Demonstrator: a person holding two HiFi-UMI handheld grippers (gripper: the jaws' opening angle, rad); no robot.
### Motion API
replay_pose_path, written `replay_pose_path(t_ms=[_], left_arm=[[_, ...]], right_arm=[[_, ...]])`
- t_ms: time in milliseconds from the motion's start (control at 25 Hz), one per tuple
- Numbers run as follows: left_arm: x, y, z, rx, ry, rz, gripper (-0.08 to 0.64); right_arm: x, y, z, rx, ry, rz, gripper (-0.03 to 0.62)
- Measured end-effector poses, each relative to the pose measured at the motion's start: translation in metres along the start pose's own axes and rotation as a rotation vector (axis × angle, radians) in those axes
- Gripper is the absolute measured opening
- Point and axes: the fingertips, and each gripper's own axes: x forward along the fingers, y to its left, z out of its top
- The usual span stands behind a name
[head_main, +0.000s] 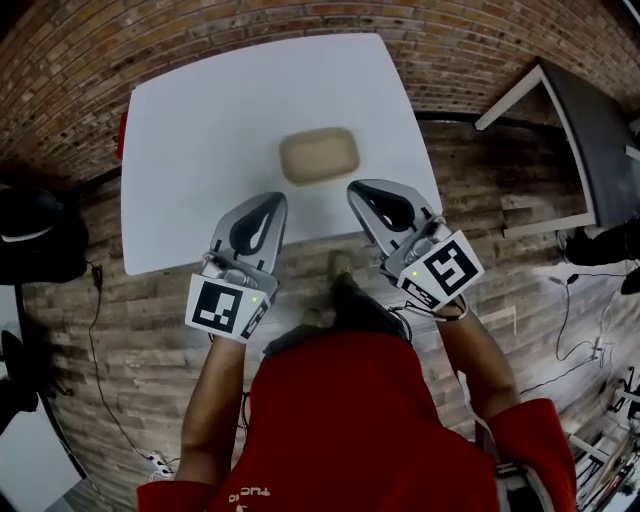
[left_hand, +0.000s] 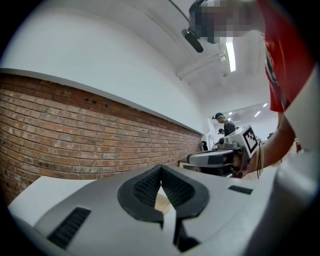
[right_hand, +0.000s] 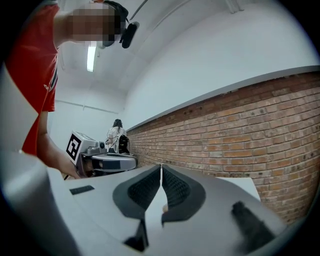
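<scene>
- One white table: it stands on a brick-patterned floor, straight in front of you.
- One dark side table: it is at your right, well apart from the white one.
- Two grippers: your left gripper and right gripper hover side by side over the white table's near edge. Each has its jaws closed tip to tip and grips nothing.
- One tan dish: it lies on the white table just beyond both grippers, with only bare tabletop between.
</scene>
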Motion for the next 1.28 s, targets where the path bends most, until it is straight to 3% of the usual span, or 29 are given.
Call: replay_pose_path(t_ms=[280,560,920,1040,1160,1240,1280], left_arm=[[0.052,0.026,-0.028,0.005,0.025,0.030,0.015],[0.091,0.050,-0.053,-0.003,0.074,0.079,0.015],[0.118,0.067,-0.074,-0.007,0.127,0.005,0.021],[0.122,0.069,-0.079,-0.004,0.146,-0.054,0.148],[0.126,0.071,-0.085,0.016,0.181,-0.121,0.226],[0.127,0.070,-0.092,0.036,0.219,-0.173,0.290],[0.127,0.069,-0.097,0.045,0.243,-0.199,0.323]], right_arm=[[0.024,-0.063,-0.020,-0.002,0.036,0.070,0.032],[0.050,-0.093,-0.051,-0.063,0.111,0.171,0.032],[0.075,-0.121,-0.076,-0.083,0.193,0.213,0.034],[0.081,-0.117,-0.083,-0.105,0.228,0.252,0.035],[0.083,-0.114,-0.094,-0.140,0.297,0.306,0.049],[0.083,-0.110,-0.104,-0.169,0.358,0.351,0.154],[0.082,-0.109,-0.109,-0.186,0.384,0.369,0.175]])
